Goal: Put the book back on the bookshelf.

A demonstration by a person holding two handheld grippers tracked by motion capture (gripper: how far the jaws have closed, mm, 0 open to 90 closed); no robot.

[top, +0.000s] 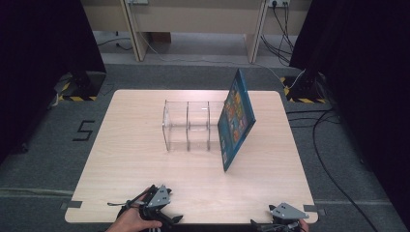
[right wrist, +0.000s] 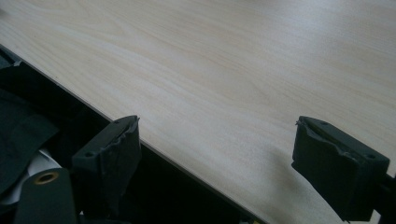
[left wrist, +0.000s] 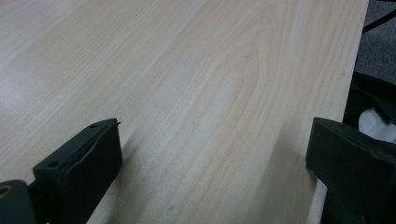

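High view has a pale wooden table with a clear acrylic organizer sitting roughly in the middle. It's a see-through box split by upright dividers into what looks like three slots side by side, and as far as I can tell the two left slots have nothing in them. The blue picture book is at the organizer's right end, standing on its bottom edge and tilted, top leaning away toward the far side of the table, colourful cover facing the camera. Can't really tell if it's sitting inside the rightmost slot or just propped against that end, the clear walls make it hard to read.

Both grippers are way back at the near edge, well apart from the organizer and book. Left gripper is held in a hand near the near-left part of the table, grey plate on top. Right gripper is at the near-right corner.

Left gripper view: left gripper has its jaws spread wide over bare wood grain, nothing between them, one jaw right by the table's edge.

Right gripper view: same deal, right gripper is spread wide with nothing in it, straddling the table's edge, one jaw over the wood and the other out over the dark area beyond it.
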